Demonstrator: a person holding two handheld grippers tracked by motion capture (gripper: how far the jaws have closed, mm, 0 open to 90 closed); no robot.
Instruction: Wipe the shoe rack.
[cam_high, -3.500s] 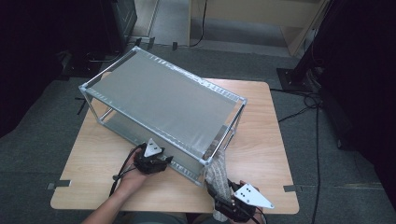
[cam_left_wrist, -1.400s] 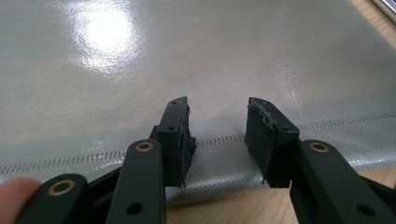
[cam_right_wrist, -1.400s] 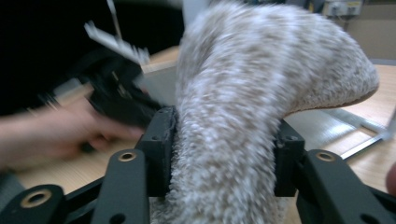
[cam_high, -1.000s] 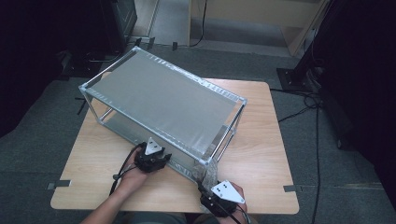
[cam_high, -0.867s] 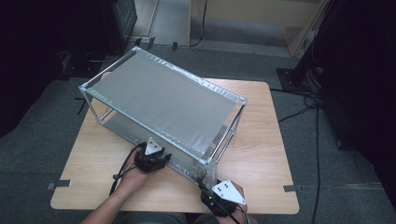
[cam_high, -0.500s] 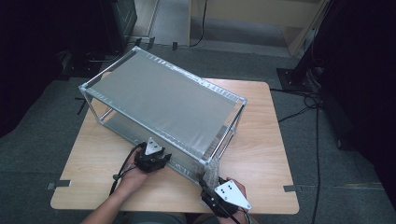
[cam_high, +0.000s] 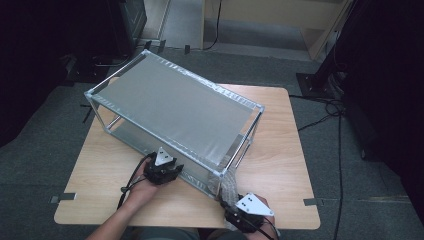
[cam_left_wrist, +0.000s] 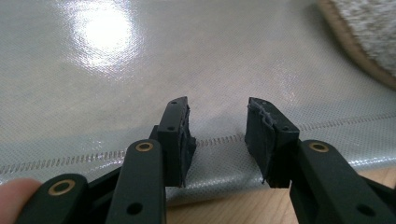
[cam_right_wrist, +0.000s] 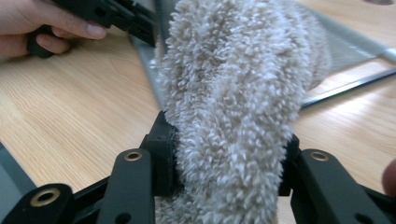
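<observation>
The jaws of the left gripper (cam_left_wrist: 218, 140) are standing apart with a clear gap, nothing between the pads, their tips hovering just over the grey sheet (cam_left_wrist: 140, 79) near its stitched edge. In the high view this left gripper (cam_high: 163, 169) is sitting at the near long side of the one metal rack (cam_high: 175, 107), which is lying on the single wooden table (cam_high: 280, 150). The rack's long axis is running from the far left to the near right.

Further right, the jaws of the right gripper (cam_right_wrist: 229, 158) have just been closing and are pinching one fluffy beige towel (cam_right_wrist: 238, 93) between the pads. The towel is stretching away from the jaws toward the rack's near right corner, its long axis running near to far. The right gripper (cam_high: 245, 212) is sitting at the table's near edge.
</observation>
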